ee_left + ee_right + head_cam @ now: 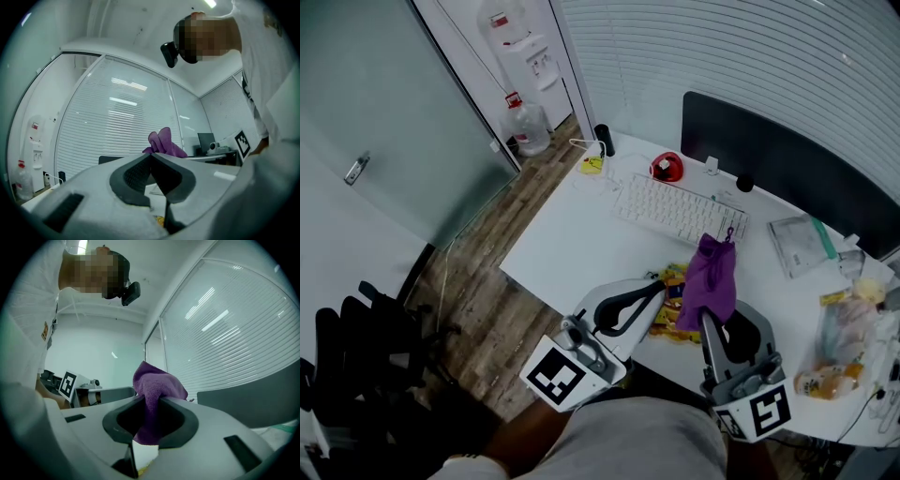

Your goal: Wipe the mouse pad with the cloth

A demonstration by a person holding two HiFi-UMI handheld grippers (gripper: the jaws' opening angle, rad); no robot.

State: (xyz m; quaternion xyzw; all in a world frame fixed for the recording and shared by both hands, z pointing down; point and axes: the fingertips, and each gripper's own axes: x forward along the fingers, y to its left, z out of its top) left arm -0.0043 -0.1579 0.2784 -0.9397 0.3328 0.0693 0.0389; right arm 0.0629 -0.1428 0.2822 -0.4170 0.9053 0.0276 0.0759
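My right gripper is shut on a purple cloth, which bunches out past its jaws over the desk's front part. In the right gripper view the cloth is pinched between the shut jaws of the right gripper, which point up toward the ceiling. Just left of it, my left gripper is shut with nothing in it. The left gripper view has its jaws meeting, with the cloth behind them. A yellow patterned mouse pad lies on the white desk under both grippers, mostly hidden.
A white keyboard, a red mouse and a black monitor sit farther back. Plastic bags and a clear pouch crowd the right side. Left of the desk's edge are wooden floor, a black chair and a water dispenser.
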